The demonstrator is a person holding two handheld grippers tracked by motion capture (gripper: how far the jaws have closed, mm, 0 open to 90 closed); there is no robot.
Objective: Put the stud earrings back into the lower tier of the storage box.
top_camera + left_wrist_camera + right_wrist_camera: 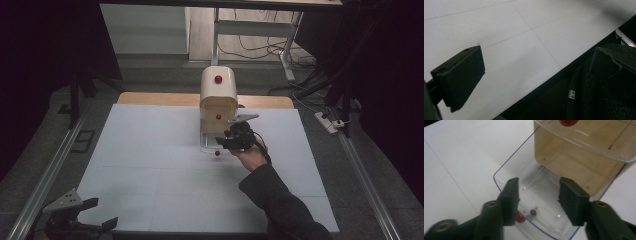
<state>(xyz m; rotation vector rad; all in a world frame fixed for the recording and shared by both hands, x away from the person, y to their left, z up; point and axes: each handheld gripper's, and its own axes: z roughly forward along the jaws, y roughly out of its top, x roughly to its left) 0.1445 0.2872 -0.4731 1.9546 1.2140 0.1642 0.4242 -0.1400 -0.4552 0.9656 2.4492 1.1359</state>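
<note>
A small cabinet [218,90] with a white rounded top and red knobs stands at the back middle of the white board. Its bottom clear drawer [207,142] is pulled out toward me, and its red knob [217,153] is at the front. My right gripper [232,140] hovers at that drawer's front. In the right gripper view the gripper [539,182] is open over the empty clear drawer [529,173]. The red knob [520,217] sits just under the left jaw, not gripped. My left gripper [75,220] rests at the board's near left corner, open and empty.
The white board [150,165] has wide bare room left of the cabinet. A wooden strip [150,98] edges its back. Metal rails [45,175] run along both sides. Desk legs and cables [300,55] lie beyond. A dark knitted sleeve [586,95] lies off the board's near edge.
</note>
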